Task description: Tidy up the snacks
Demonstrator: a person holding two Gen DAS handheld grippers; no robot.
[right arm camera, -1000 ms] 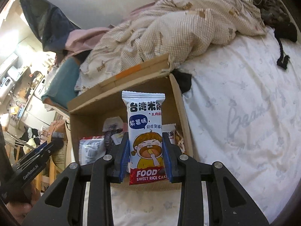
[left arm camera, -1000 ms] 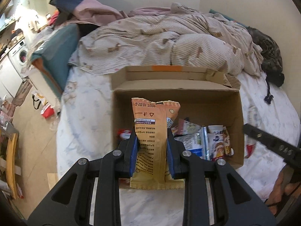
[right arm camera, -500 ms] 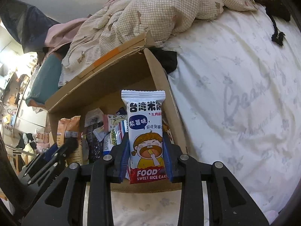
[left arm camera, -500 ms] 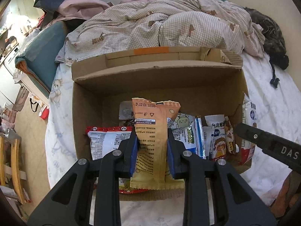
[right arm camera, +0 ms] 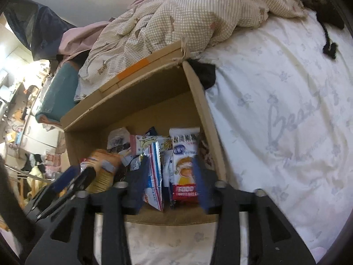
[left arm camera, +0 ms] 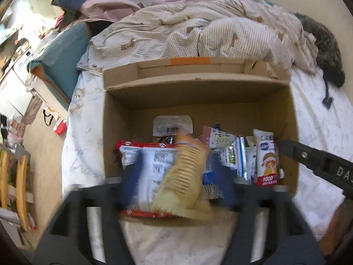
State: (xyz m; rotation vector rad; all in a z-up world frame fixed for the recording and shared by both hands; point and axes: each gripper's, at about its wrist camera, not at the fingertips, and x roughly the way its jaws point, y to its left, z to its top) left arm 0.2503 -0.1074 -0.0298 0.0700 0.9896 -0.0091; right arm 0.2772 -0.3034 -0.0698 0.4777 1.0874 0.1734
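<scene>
An orange snack packet hangs tilted and motion-blurred between the spread blue pads of the left gripper, over the near left part of an open cardboard box. The jaws stand wide, and the pads are clear of the packet on both sides (the blur makes any light contact impossible to rule out). From the right wrist view the same packet shows low at the left of the box, with the left gripper reaching in beside it.

A sweet rice cake packet stands upright against the right wall of the box, its red bottom band reading FOOD. The right gripper has its jaws parted wide around it; the right pad overlaps the packet's edge in a smear, so I cannot tell whether it touches. In the left wrist view this packet stands at the far right of the row, with the right gripper just beside it.

Between the two packets lie other snacks: a red-edged white bag flat on the left, a blue-and-white sachet upright in the middle.

The box sits on a white flowered sheet, with a checked duvet heaped behind it.
</scene>
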